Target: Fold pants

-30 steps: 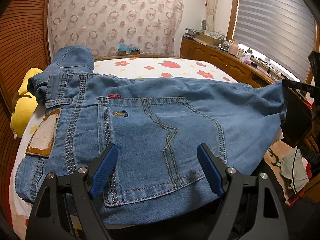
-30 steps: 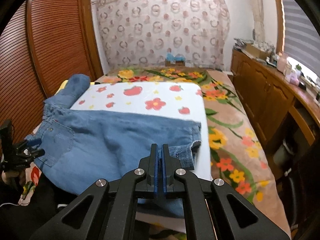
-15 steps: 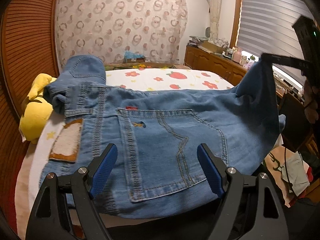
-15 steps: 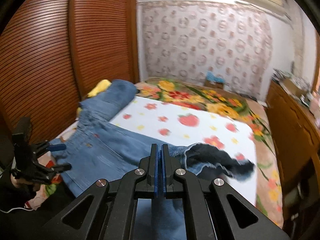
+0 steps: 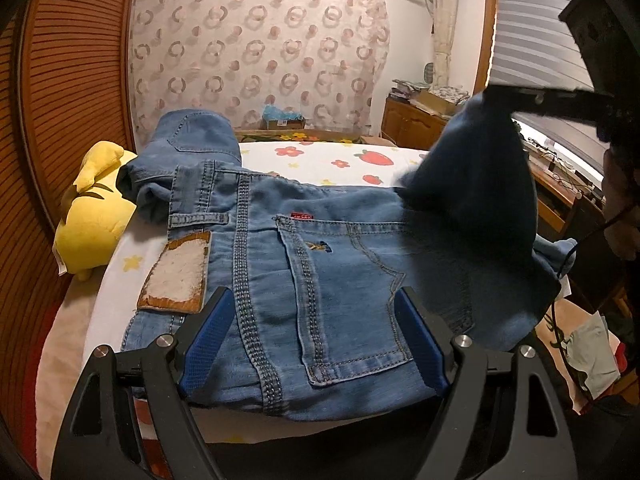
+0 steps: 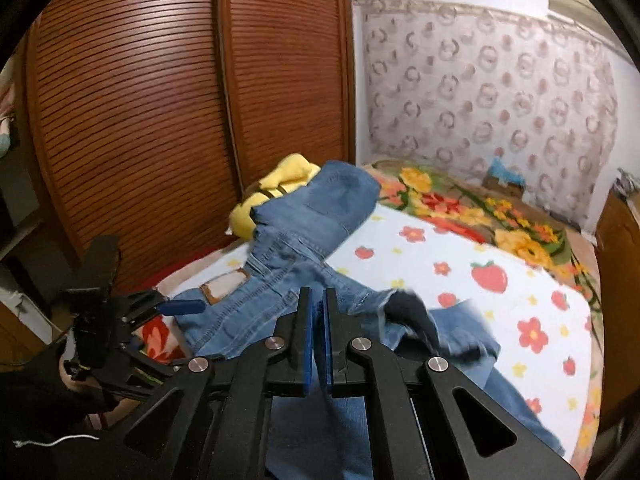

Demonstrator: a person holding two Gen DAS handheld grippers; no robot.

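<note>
The left hand-held gripper (image 5: pixel 316 344) is hovering spread over the jeans (image 5: pixel 320 264) lying on the bed (image 5: pixel 320 152). The right hand-held gripper (image 6: pixel 317 340) is pinching the jeans' leg end, holding it lifted above the seat. Beyond, a yellow plush (image 5: pixel 96 212) is lying beside the waistband.

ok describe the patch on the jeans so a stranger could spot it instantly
Start at the bed, where the jeans lie spread out. Near their waistband sits the patch: a brown-edged rectangle with a whitish worn centre, the only non-denim panel there.
</note>
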